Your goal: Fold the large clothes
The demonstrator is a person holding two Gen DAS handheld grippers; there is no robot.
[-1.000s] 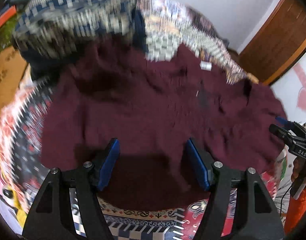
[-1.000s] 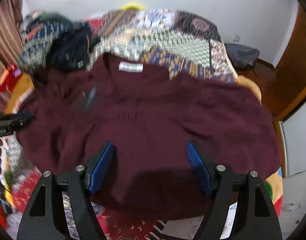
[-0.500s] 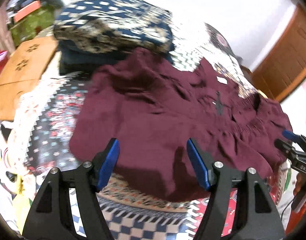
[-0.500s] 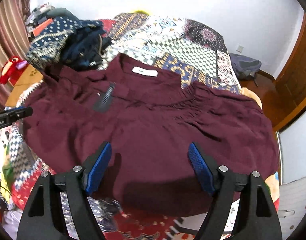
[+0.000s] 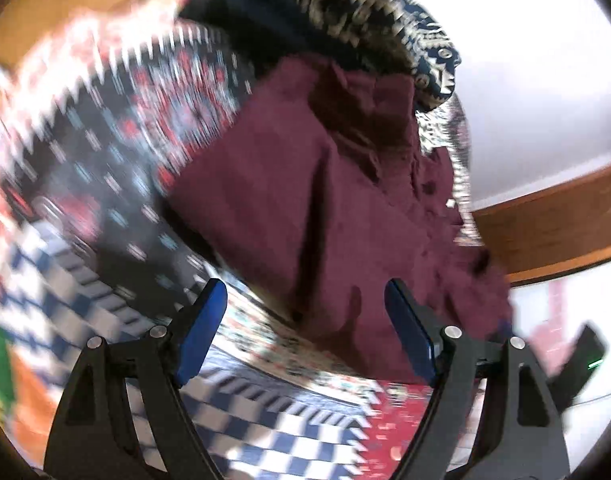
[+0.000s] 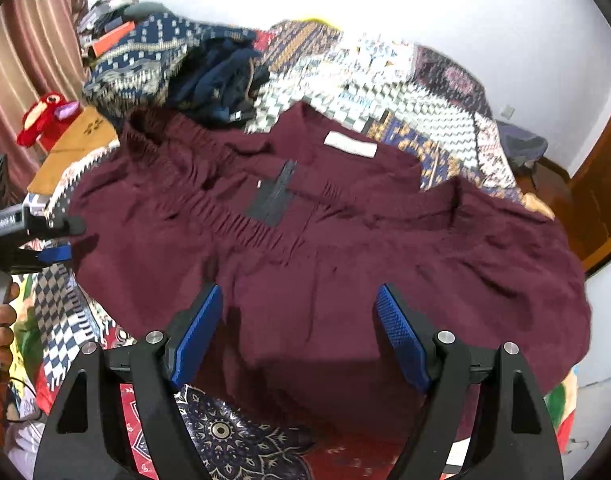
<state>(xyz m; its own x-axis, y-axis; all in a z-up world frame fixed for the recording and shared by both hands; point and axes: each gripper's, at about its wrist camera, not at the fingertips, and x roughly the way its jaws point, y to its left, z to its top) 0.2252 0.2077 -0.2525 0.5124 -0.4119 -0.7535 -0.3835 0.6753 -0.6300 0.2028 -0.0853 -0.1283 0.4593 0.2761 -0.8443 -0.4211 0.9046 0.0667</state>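
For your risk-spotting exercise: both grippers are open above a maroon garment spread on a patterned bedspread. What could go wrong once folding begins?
1. The maroon garment overhangs the bed's near edge, so tugging might slide it off.
2. Its far edge lies against the pile of dark blue clothes; lifting there could snag them.
3. The patterned bedspread lies right underneath, so the left gripper or right gripper may pinch it too.

Both wrist views look down closely; share maroon garment.
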